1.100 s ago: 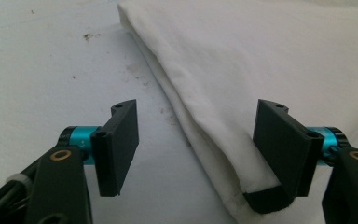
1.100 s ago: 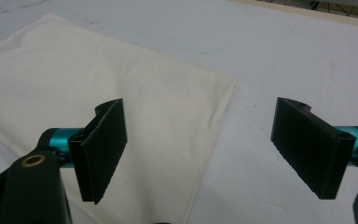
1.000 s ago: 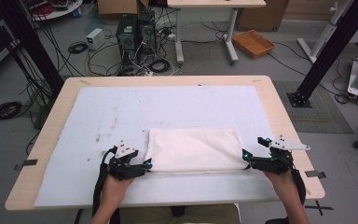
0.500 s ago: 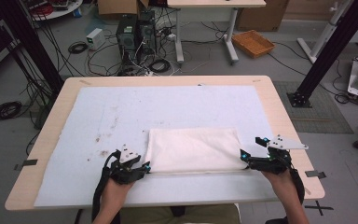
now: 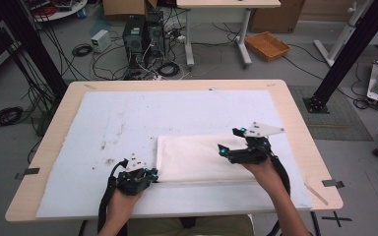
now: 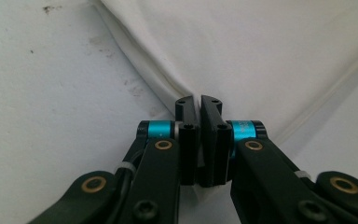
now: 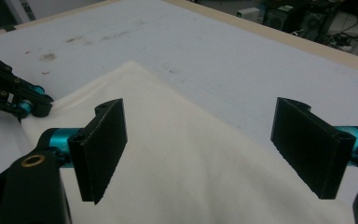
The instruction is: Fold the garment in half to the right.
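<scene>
White sheeting [image 5: 177, 118] covers my wooden table [image 5: 295, 128], stained in places, with cables and computer towers on the floor beyond. On it lies the folded cream cloth [image 5: 197, 157], flat and rectangular, toward my edge. My left gripper [image 5: 139, 178] has just been closing: its jaws now meet on the near left corner of the cloth, which comes to a point right at the fingertips [image 6: 185, 105] in the left gripper view. My right gripper [image 5: 238, 150] hangs above the right half of the cloth, its pads [image 7: 103, 142] spread wide with nothing between them and cloth beneath both. To do this well, I judge I should keep the left pinch firm and low, bring the right jaws down to the matching near right corner, and take every layer there, so the fold lifts evenly without sagging.
</scene>
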Tool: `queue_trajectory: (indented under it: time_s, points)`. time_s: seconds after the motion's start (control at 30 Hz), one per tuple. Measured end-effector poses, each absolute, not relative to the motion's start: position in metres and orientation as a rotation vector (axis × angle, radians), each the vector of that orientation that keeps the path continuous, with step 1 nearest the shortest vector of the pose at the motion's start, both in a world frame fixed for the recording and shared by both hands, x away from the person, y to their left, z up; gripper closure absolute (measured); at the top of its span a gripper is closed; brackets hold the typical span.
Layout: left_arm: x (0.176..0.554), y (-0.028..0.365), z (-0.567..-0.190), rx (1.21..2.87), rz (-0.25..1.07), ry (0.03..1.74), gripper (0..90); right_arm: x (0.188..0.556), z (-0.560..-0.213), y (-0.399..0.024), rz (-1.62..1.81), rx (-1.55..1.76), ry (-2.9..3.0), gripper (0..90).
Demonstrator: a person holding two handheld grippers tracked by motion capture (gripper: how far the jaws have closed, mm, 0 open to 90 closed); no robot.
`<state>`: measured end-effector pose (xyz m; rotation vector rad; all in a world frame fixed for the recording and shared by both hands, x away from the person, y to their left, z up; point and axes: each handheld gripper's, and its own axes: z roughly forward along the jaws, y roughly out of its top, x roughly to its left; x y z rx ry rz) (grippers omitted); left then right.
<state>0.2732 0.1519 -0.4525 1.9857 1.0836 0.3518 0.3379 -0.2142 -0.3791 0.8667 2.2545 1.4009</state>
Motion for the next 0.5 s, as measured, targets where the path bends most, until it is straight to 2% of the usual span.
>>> queue_trajectory:
  time_s: [0.27, 0.5]
  points:
    - [0.275, 0.155, -0.452, 1.969, 0.312, 1.099, 85.7, 0.375, -0.37, -0.155, 1.361, 0.86, 2.336, 18.2]
    - [0.277, 0.156, -0.452, 1.959, 0.291, 1.105, 85.8, 0.398, -0.384, -0.102, 1.249, 0.851, 2.431, 18.5]
